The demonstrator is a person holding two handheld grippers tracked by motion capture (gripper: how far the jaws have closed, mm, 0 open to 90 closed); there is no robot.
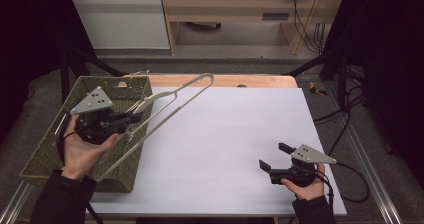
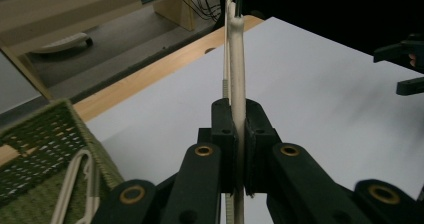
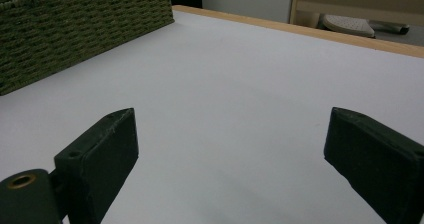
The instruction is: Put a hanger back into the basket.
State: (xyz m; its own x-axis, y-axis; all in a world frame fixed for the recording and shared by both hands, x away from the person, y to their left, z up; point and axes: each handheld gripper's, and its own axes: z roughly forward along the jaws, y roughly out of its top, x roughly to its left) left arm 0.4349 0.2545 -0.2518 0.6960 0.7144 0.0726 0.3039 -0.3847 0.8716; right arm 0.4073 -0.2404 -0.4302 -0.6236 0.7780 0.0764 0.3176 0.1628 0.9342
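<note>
Your left gripper [image 1: 131, 118] is clamped on a cream clothes hanger [image 1: 170, 104], jaws pinched tight on its bar, as the left gripper view shows [image 2: 239, 134]. The hanger hangs tilted above the green woven basket [image 1: 60, 149], its far end poking out past the basket's right rim over the white board [image 1: 240, 134]. More hangers [image 2: 75, 184] lie inside the basket. Your right gripper [image 1: 276, 156] rests well right of the basket on the board, jaws wide, nothing between them.
</note>
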